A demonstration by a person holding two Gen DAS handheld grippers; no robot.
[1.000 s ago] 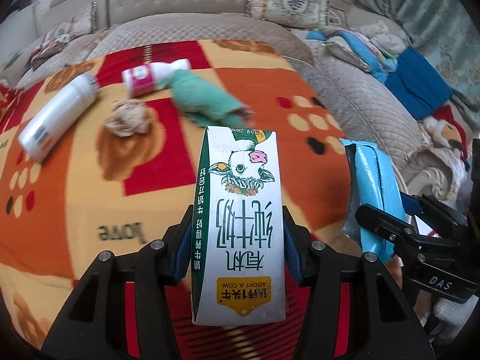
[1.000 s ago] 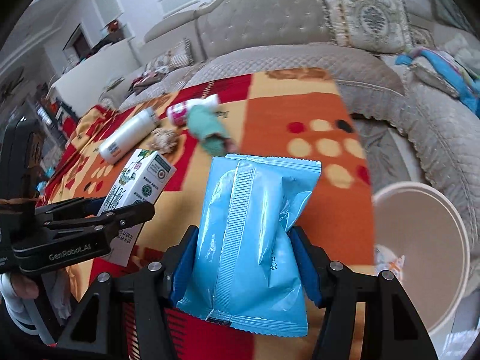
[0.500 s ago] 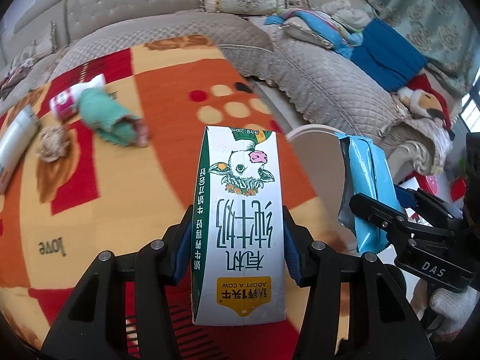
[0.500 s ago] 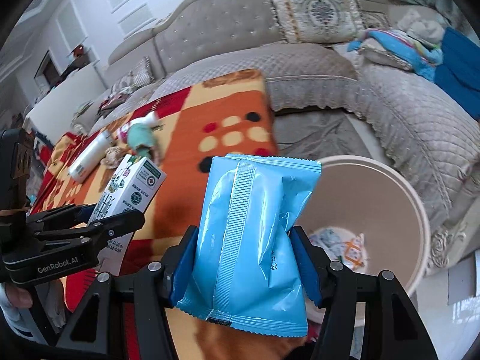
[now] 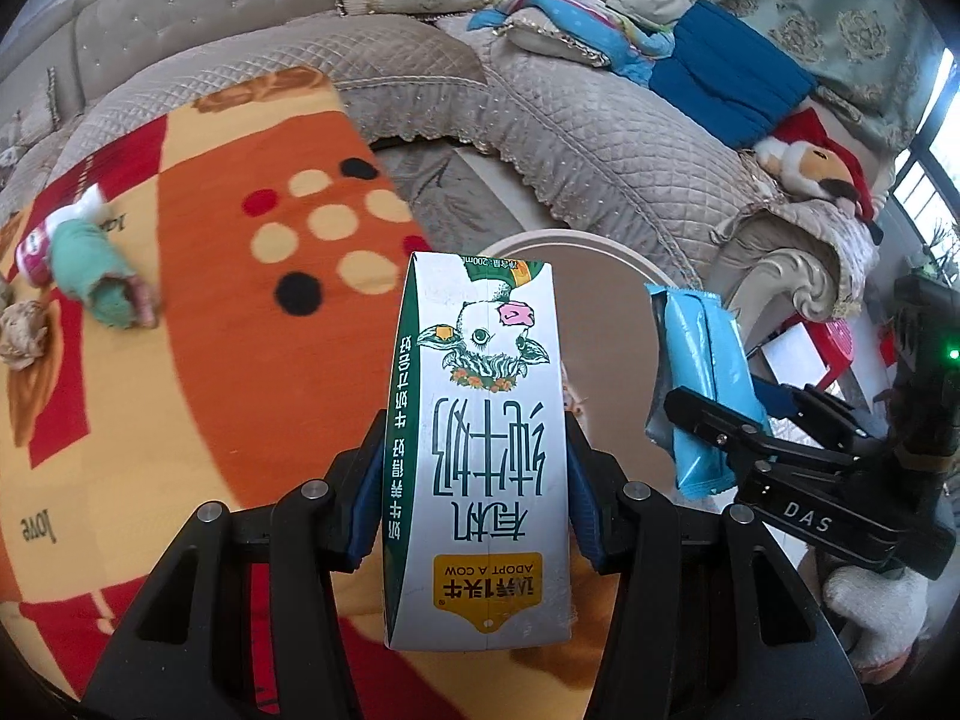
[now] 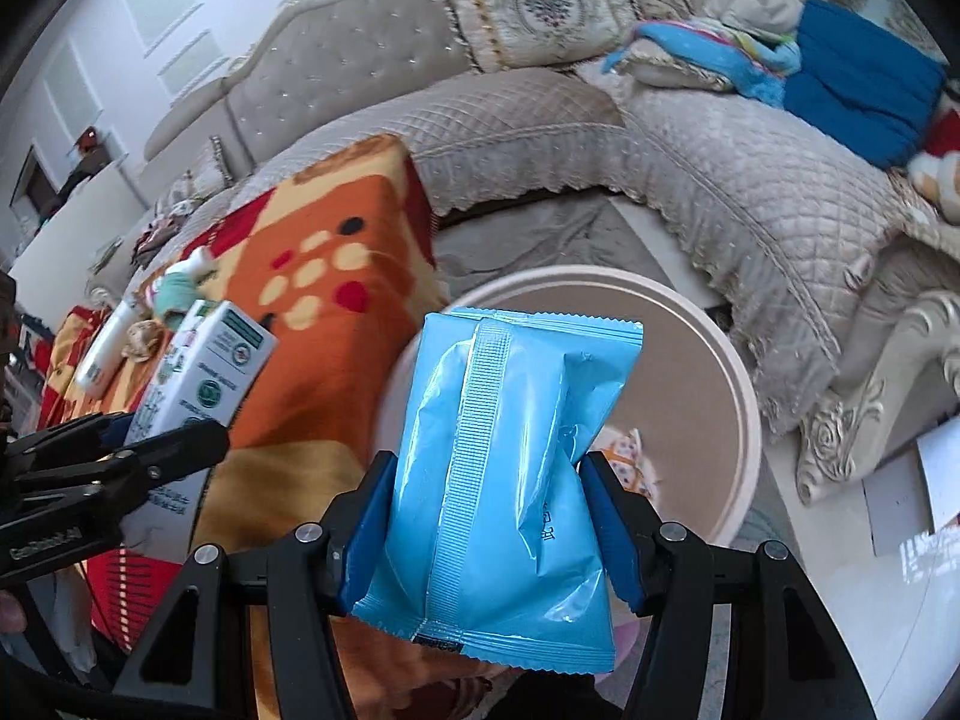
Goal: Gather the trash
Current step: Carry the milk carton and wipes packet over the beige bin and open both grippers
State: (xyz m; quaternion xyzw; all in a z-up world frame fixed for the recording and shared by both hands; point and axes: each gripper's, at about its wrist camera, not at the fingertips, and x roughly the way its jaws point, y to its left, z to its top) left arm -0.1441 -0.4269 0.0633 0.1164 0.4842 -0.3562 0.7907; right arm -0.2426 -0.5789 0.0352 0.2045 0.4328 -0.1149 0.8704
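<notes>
Closest to us, between our left gripper's [image 5: 477,468] blue pads, we held 1 white-and-green milk carton [image 5: 480,438], clamped across its narrow sides at part width, its long axis running straight out along the fingers. Our right gripper [image 6: 489,528] likewise pinched 1 light blue snack packet [image 6: 510,468] across its width, long axis also pointing forward. Neither jaw was fully closed or wide open; each was stopped by what it carried.

Just beyond both loads stood the round cream bin [image 6: 741,396], open at the top, with some printed scraps lying in its bottom. From the right wrist view, the packet's far end overlapped the bin's mouth, so we judged the right hand nearer and better lined up. From the left wrist view, the carton's tip covered the bin's near left rim, and the orange and yellow blanket [image 5: 210,360] lay below and to the left. We judged the carton needed to travel further right and forward before release.

The 2 grippers sat close side by side, leaving little room between them over the opening. Farther back on the blanket lay a green cloth [image 5: 96,276], a crumpled paper ball [image 5: 21,336] and a small bottle [image 5: 36,237], uncollected. Behind everything curved the quilted grey sofa [image 5: 600,138].
</notes>
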